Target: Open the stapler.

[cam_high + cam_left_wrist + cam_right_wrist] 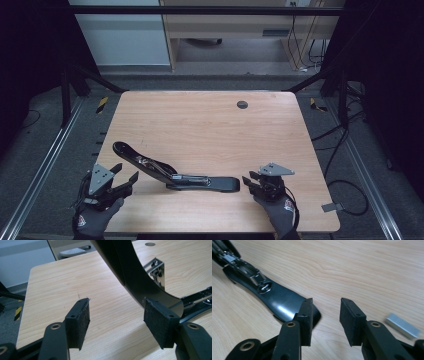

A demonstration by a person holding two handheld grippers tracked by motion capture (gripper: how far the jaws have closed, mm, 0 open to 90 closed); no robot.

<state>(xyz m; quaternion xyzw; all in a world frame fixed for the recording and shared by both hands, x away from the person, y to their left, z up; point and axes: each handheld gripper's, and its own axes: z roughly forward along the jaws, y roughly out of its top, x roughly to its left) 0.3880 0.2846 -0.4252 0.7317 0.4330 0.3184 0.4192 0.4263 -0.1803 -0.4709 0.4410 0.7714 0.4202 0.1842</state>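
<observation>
A black stapler (200,181) lies swung wide open on the wooden table (210,125), its base flat and its top arm slanting up toward the left. My left gripper (127,172) is open at the table's front left, just beside that raised arm. In the left gripper view the arm (130,267) runs just behind the right pad (160,325), and the gap of the gripper (116,312) holds nothing. My right gripper (250,181) stands open at the tip of the base. In the right gripper view the base (279,300) sits by the left pad of the gripper (325,307), and a small silver strip of staples (403,326) lies to the right.
A round cable hole (242,104) sits near the table's far edge. Metal rails (50,160) run along both sides of the table, with cables (345,190) on the floor at the right. A grey tab (332,206) juts from the front right corner.
</observation>
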